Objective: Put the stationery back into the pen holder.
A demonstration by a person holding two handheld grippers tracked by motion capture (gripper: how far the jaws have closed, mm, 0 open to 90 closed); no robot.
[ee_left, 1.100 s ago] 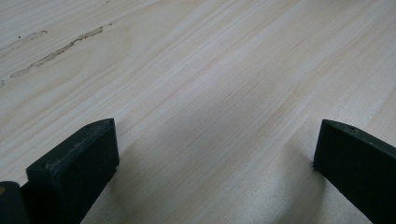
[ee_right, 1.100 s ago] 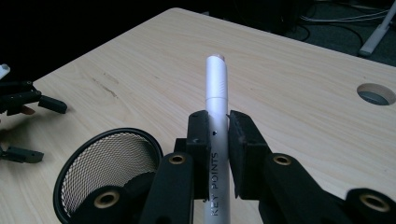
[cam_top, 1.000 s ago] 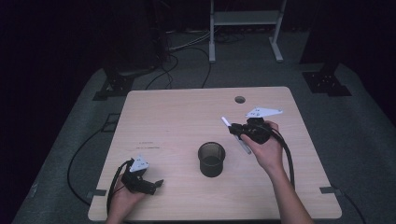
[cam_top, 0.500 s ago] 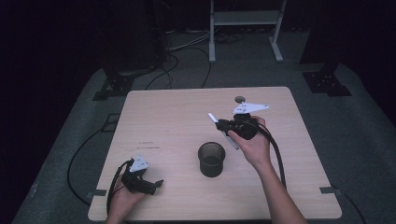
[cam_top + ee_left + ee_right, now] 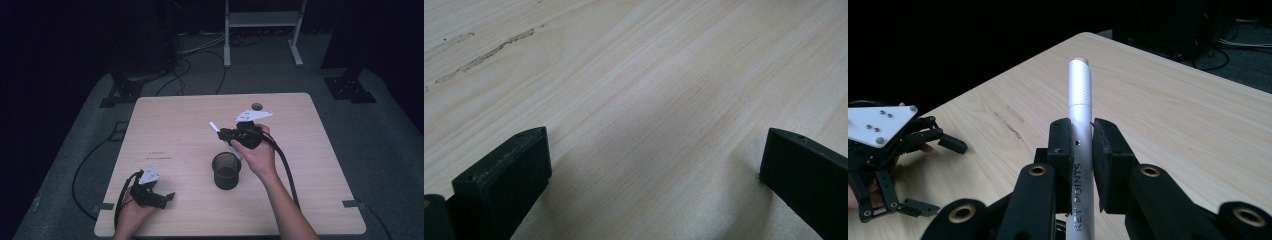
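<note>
A white pen (image 5: 1080, 105) marked KEY POINTS is clamped between the jaws of my right gripper (image 5: 1082, 145), which is shut on it. In the high view that right gripper (image 5: 224, 133) hovers just above and beyond a dark round cup (image 5: 226, 170) standing at the table's middle, and the pen (image 5: 214, 126) sticks out up and left. My left gripper (image 5: 167, 198) rests on the table near the front left corner, its jaws wide apart over bare wood. The left gripper (image 5: 930, 170) is also at the far left of the right gripper view.
The light wooden table (image 5: 175, 130) has a small round hole (image 5: 257, 106) near its far edge and a scuffed streak (image 5: 489, 52) on the wood. Cables (image 5: 285, 165) trail from both grippers. A white frame stand (image 5: 260, 22) and dark floor lie beyond the table.
My right gripper has carried the pen leftward from the table's right side to just beyond the cup. The left gripper has stayed where it was.
</note>
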